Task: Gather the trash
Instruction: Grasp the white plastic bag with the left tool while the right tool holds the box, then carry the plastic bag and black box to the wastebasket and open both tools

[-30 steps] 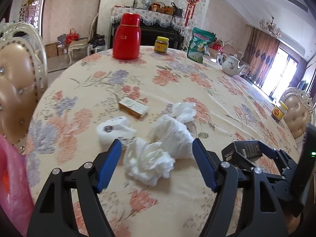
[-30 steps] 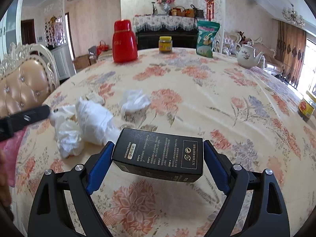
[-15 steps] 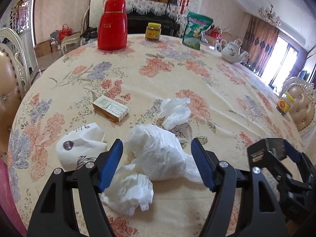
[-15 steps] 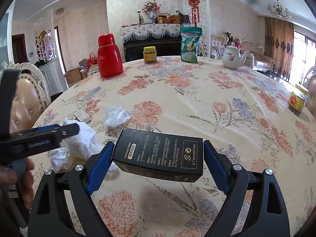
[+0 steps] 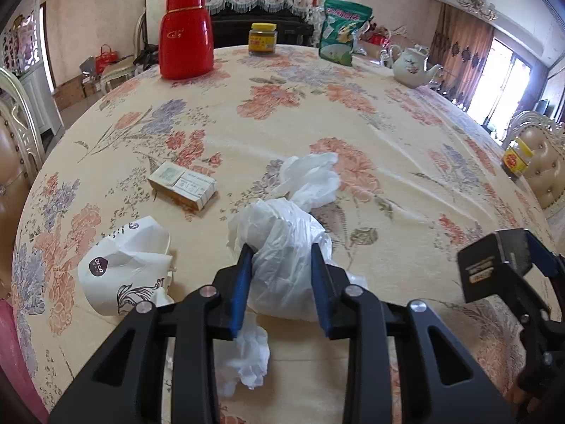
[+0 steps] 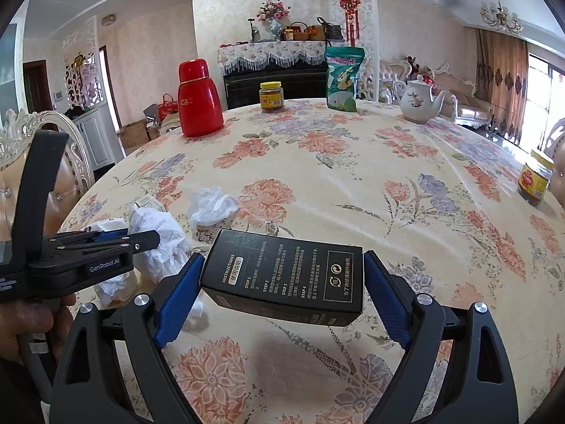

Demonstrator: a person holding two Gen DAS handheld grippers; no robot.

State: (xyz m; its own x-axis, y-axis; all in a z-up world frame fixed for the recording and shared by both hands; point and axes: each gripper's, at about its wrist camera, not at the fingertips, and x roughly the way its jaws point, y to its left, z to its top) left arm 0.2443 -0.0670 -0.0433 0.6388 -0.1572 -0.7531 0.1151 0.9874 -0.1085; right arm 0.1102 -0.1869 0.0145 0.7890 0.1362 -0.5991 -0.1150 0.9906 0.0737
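Observation:
My left gripper (image 5: 281, 261) is shut on a crumpled white plastic bag (image 5: 282, 243) lying on the floral tablecloth; it also shows in the right wrist view (image 6: 159, 243). A second white wad (image 5: 310, 176) lies just beyond it. A crumpled tissue (image 5: 247, 360) lies under the left fingers. A squashed white paper cup (image 5: 123, 272) lies to the left, and a small flat carton (image 5: 182, 189) beyond it. My right gripper (image 6: 282, 275) is shut on a black box (image 6: 286, 279) and holds it above the table; the box also shows in the left wrist view (image 5: 491, 265).
At the table's far side stand a red thermos (image 5: 185, 33), a yellow-lidded jar (image 5: 262, 39), a green snack bag (image 5: 342, 30) and a white teapot (image 5: 411, 63). Another jar (image 6: 535, 180) stands at the right edge. Padded chairs (image 6: 67, 183) ring the table.
My left gripper moved forward over the tissue and closed on the plastic bag. My right gripper kept hold of the black box and rose a little.

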